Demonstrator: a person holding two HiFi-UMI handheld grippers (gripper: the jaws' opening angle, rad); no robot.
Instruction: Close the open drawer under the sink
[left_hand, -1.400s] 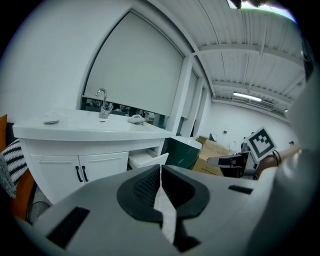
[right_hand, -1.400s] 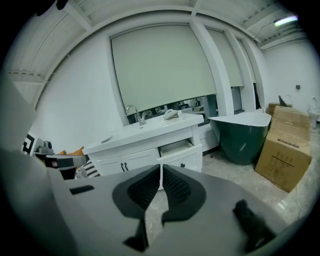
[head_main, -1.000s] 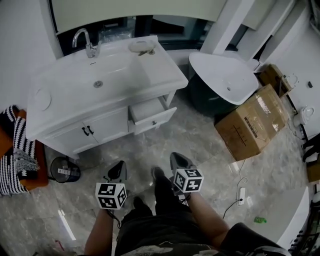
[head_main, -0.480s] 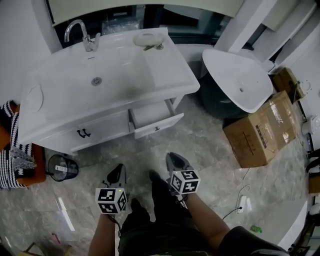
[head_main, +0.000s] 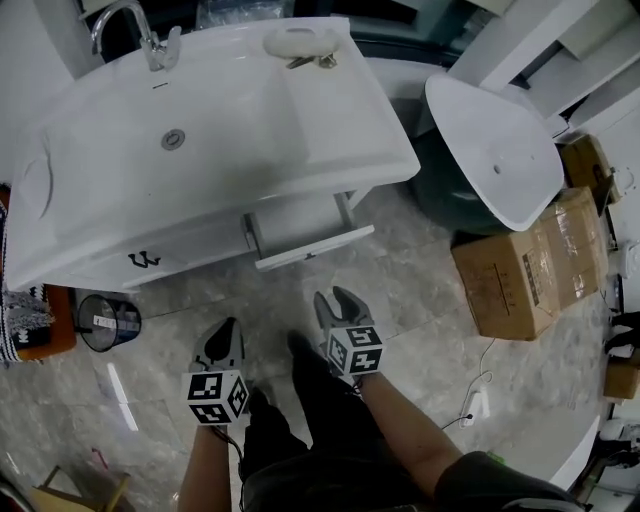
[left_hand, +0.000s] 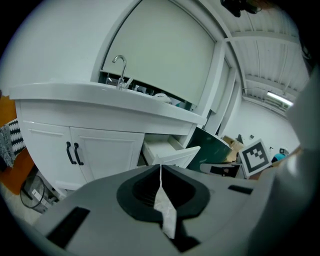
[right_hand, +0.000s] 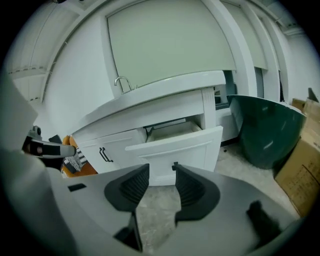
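The white vanity (head_main: 200, 150) has one drawer (head_main: 305, 228) pulled out under its right end, with a white front panel (right_hand: 175, 147) and a pale inside. The drawer (left_hand: 170, 151) also shows ahead in the left gripper view. My left gripper (head_main: 221, 338) hangs above the floor in front of the cabinet doors, its jaws (left_hand: 160, 166) shut with nothing in them. My right gripper (head_main: 336, 303) is a short way in front of the drawer front, apart from it. Its jaws (right_hand: 161, 171) are opening, with only floor between them.
Two cabinet doors with black handles (head_main: 145, 260) sit left of the drawer. A dark green tub under a white basin (head_main: 490, 150) and cardboard boxes (head_main: 525, 265) stand to the right. A small black bin (head_main: 108, 322) and a striped cloth (head_main: 22, 305) are at the left.
Both grippers have moved forward toward the vanity and sunk lower. The right gripper's jaws, shut before, now stand apart. The drawer has not moved.
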